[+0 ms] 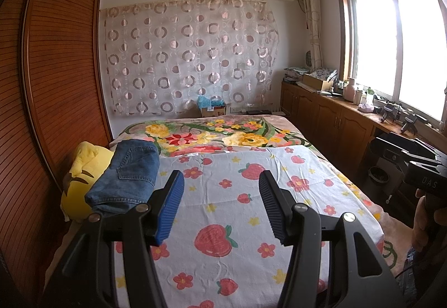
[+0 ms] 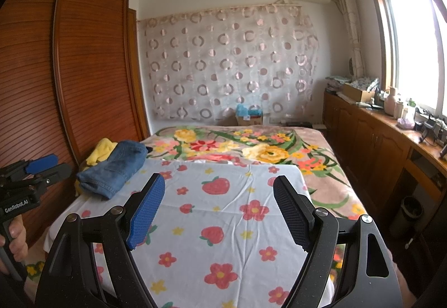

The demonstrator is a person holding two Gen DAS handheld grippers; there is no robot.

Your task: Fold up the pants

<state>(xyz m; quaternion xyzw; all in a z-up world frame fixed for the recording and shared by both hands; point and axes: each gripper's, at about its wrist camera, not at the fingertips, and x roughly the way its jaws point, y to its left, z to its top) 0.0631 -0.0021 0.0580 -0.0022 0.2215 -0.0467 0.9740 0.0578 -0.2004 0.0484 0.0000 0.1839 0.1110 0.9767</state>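
Observation:
Folded blue jeans lie at the left edge of the bed, partly on a yellow garment; they also show in the right wrist view. My left gripper is open and empty, held above the strawberry-print sheet, just right of the jeans. My right gripper is open and empty above the same sheet. The left gripper also shows at the left edge of the right wrist view. The right gripper's body shows at the right edge of the left wrist view.
A wooden wardrobe stands close along the bed's left side. A floral blanket covers the far half of the bed. A low wooden cabinet with clutter runs under the window on the right. A bin stands on the floor.

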